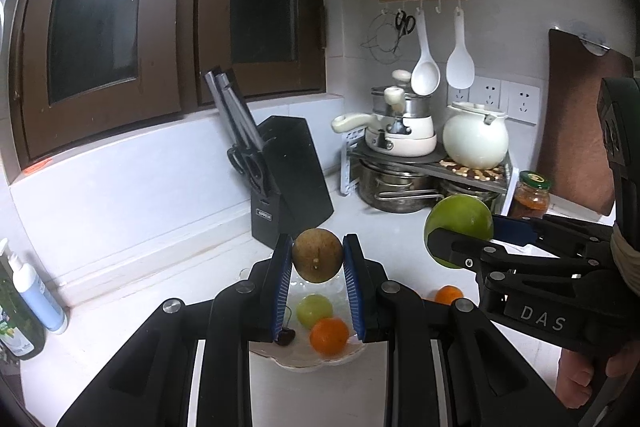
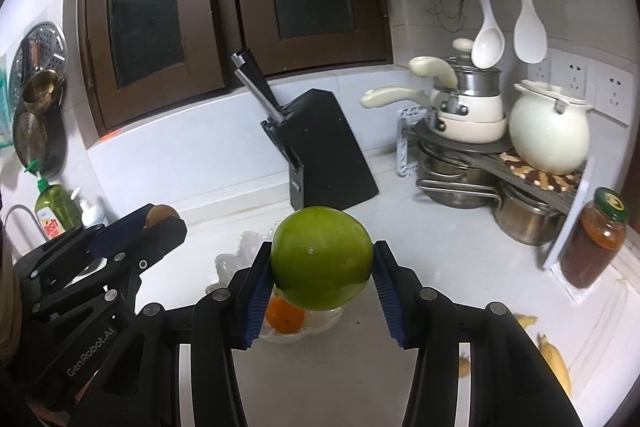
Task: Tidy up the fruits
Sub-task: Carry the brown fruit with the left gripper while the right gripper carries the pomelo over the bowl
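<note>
Kitchen corner, white tabletop (image 1: 168, 267); left gripper (image 1: 317, 259) clamps small brown fruit (image 1: 317, 255), firm, light; right gripper (image 2: 322, 263) clamps large green fruit (image 2: 322, 258), smooth, heavier, slip-prone, held across widest part; both above glass fruit dish (image 1: 320, 359) mid-tabletop.

two oranges (image 1: 329, 335), two white spoons (image 1: 425, 67)

Brown round fruit (image 1: 317, 255), green citrus (image 2: 322, 258), orange tangerine (image 1: 329, 335), black knife block (image 1: 286, 171), cream kettle (image 1: 475, 136), blue gripper pads (image 1: 281, 285).
</note>
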Action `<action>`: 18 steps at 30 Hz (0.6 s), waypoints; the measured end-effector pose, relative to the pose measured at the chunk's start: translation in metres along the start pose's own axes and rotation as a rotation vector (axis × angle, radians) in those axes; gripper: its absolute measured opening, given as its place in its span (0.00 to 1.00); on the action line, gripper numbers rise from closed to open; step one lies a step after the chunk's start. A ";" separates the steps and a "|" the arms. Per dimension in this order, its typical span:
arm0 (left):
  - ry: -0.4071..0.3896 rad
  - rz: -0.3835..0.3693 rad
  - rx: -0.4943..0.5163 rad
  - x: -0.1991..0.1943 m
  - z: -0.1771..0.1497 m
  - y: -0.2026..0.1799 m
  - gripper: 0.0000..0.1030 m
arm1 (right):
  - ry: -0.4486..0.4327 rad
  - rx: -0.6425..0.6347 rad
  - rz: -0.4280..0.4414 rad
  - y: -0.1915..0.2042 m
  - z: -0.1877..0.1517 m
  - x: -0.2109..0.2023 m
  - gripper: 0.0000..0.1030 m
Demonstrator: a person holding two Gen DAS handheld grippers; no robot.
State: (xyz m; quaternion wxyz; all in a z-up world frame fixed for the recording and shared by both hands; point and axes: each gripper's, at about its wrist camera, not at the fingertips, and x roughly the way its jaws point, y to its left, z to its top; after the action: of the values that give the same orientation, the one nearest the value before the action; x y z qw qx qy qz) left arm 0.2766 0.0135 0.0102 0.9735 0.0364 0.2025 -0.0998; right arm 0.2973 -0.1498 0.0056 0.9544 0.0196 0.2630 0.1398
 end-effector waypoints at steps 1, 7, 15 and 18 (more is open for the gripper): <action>0.003 0.001 0.000 0.003 0.000 0.001 0.25 | 0.004 -0.001 0.003 0.000 0.001 0.003 0.48; 0.033 0.002 -0.002 0.022 0.001 0.009 0.25 | 0.035 -0.016 0.021 0.002 0.006 0.026 0.48; 0.118 -0.007 -0.020 0.062 -0.003 0.025 0.25 | 0.112 -0.047 0.037 0.003 0.013 0.071 0.48; 0.153 -0.003 -0.021 0.078 -0.008 0.033 0.25 | 0.144 -0.050 0.038 0.003 0.014 0.088 0.48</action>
State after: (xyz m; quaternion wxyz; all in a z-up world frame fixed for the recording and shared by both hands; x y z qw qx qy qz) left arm 0.3508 0.0328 -0.0271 0.9553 0.0336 0.2773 -0.0962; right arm 0.3760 -0.1225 -0.0258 0.9303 -0.0095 0.3271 0.1656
